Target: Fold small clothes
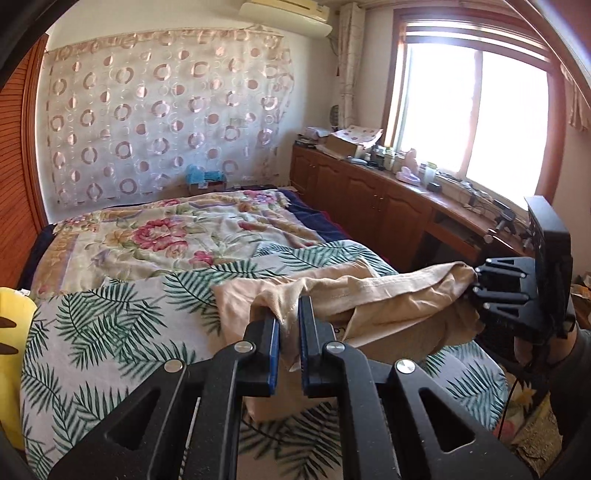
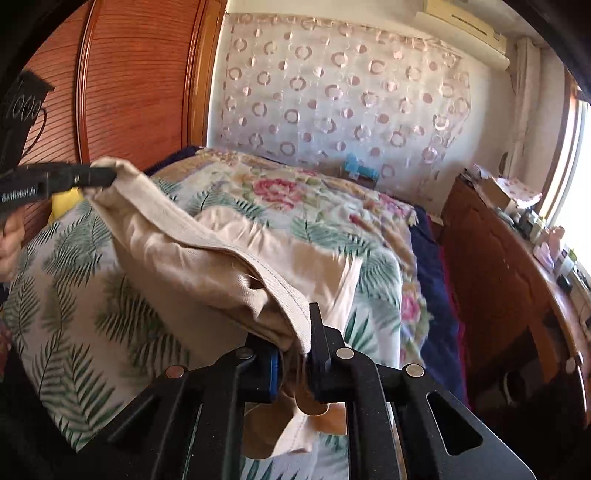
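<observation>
Bedroom setting: bed [image 1: 92, 332] covered by a white sheet printed with green fern leaves, with a floral quilt in pink and cream [image 1: 159, 232] lying across its far half. Behind it a sheer curtain with pink rings [image 1: 166, 110] is hanging on the wall, a white air conditioner [image 1: 284, 16] sitting above. Low wooden cabinets [image 1: 369, 199] are running under a bright window [image 1: 476, 114], their top crowded with small bottles and boxes. A reddish slatted wooden panel [image 2: 125, 81] is standing at the head side, and a yellow item [image 1: 13, 332] is showing at the left edge of the left view.

Beige fabric garment [image 1: 369, 291]: being held up just above the fern sheet, stretched between both tools, its lower part drooping onto the bed.

Left gripper [image 1: 288, 325]: fingers drawn together, pinching a bunched edge of the garment.

Right gripper [image 2: 293, 354]: fingers pressing on the stitched hem of the garment; seen from the left view, it is biting the cloth's far corner.

Hand [image 2: 11, 240]: partly showing under the left tool. Both tools are pointing forward and somewhat downward over the bed.
</observation>
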`<state>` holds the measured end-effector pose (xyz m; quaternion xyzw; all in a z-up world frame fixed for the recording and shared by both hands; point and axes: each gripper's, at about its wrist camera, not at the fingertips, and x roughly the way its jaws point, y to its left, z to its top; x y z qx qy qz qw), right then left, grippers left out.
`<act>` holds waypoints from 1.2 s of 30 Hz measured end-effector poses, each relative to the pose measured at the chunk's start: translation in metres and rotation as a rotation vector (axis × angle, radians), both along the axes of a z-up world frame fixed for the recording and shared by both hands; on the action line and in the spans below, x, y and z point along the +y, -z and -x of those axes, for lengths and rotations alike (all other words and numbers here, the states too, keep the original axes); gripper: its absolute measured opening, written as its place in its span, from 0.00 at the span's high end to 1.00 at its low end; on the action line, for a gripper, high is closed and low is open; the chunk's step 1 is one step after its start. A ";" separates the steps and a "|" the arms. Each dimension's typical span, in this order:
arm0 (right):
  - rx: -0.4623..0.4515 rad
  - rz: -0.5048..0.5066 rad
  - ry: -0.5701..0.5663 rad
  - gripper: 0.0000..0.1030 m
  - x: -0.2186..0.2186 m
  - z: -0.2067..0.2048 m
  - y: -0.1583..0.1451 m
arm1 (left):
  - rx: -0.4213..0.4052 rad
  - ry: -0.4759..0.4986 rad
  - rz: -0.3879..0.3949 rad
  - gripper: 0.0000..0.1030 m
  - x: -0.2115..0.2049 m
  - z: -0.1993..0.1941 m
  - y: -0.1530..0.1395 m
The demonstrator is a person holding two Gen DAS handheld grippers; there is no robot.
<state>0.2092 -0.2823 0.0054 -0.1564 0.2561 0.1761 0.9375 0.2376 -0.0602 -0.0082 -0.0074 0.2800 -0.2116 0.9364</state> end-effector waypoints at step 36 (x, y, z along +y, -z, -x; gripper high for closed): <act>0.125 -0.152 0.204 0.51 -0.019 -0.197 -0.029 | 0.157 -0.074 -0.153 0.30 -0.003 -0.124 0.072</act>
